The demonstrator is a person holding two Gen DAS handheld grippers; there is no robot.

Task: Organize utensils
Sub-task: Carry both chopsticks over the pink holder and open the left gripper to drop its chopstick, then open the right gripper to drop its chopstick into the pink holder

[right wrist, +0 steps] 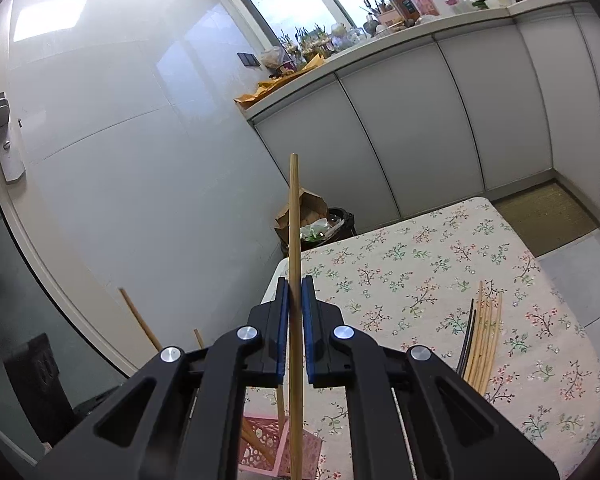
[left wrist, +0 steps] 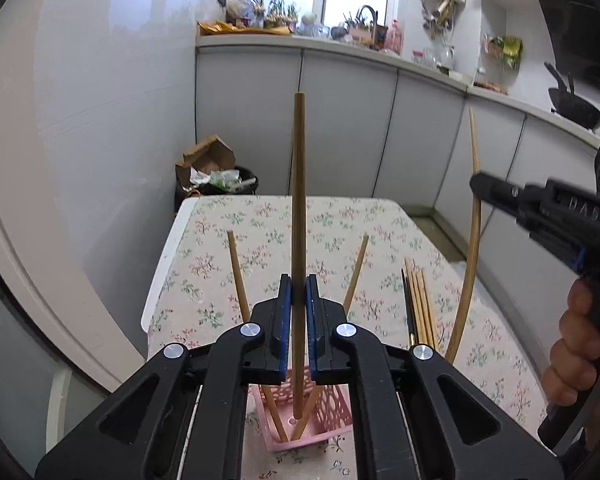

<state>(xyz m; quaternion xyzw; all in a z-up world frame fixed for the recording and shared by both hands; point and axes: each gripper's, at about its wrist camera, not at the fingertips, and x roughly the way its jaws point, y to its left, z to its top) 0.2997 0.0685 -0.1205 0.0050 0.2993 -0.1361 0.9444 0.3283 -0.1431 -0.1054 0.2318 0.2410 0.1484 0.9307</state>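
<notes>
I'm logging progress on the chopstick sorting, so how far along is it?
Done: two light wooden chopsticks already lean in the pink perforated plastic basket.

In hand: the left gripper lowers a wooden chopstick into that basket; the right gripper holds another wooden chopstick.

Left: a bundle of wooden and dark chopsticks lies on the floral tablecloth.

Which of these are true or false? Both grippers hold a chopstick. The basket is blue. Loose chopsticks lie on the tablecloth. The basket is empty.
1. Both grippers hold a chopstick: true. The left gripper and right gripper each clamp one upright.
2. The basket is blue: false, it is pink.
3. Loose chopsticks lie on the tablecloth: true.
4. The basket is empty: false, chopsticks stand in it.
</notes>
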